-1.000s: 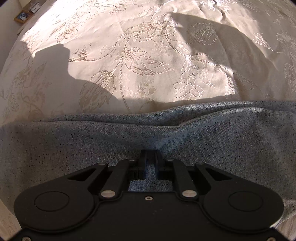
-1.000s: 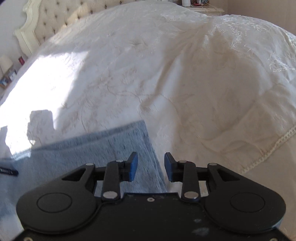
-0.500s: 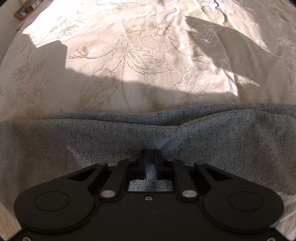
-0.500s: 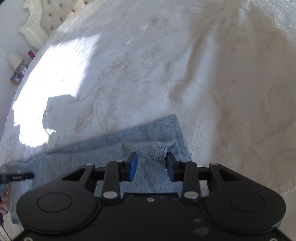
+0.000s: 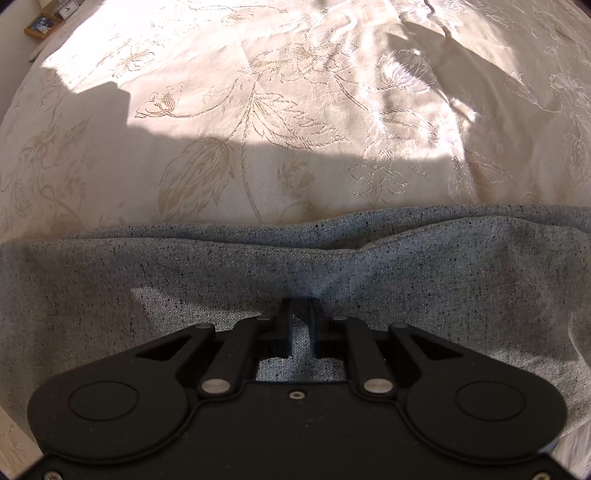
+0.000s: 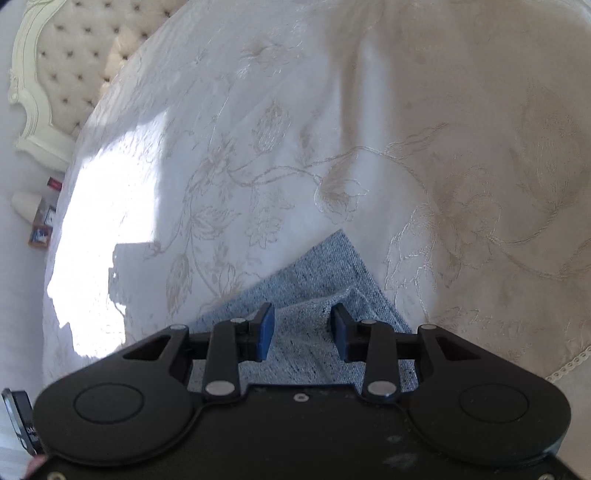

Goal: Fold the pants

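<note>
The grey-blue speckled pants (image 5: 258, 269) lie across the embroidered cream bedspread (image 5: 295, 110). My left gripper (image 5: 302, 306) is shut on a pinch of the pants fabric, which puckers toward the fingertips. In the right wrist view a corner of the pants (image 6: 325, 273) lies on the bedspread (image 6: 406, 147). My right gripper (image 6: 302, 318) is open, its blue pads on either side of a raised fold near that corner, low over the cloth.
A tufted cream headboard (image 6: 62, 62) stands at the far left in the right wrist view, with a nightstand holding a framed picture (image 6: 40, 236) beside it. The framed picture also shows in the left wrist view (image 5: 42, 23). The left gripper's edge (image 6: 22, 421) shows at lower left.
My right gripper has swung down and forward over the pants corner, jaws still open. My left gripper has stayed shut on the fabric while its view shifted slightly forward.
</note>
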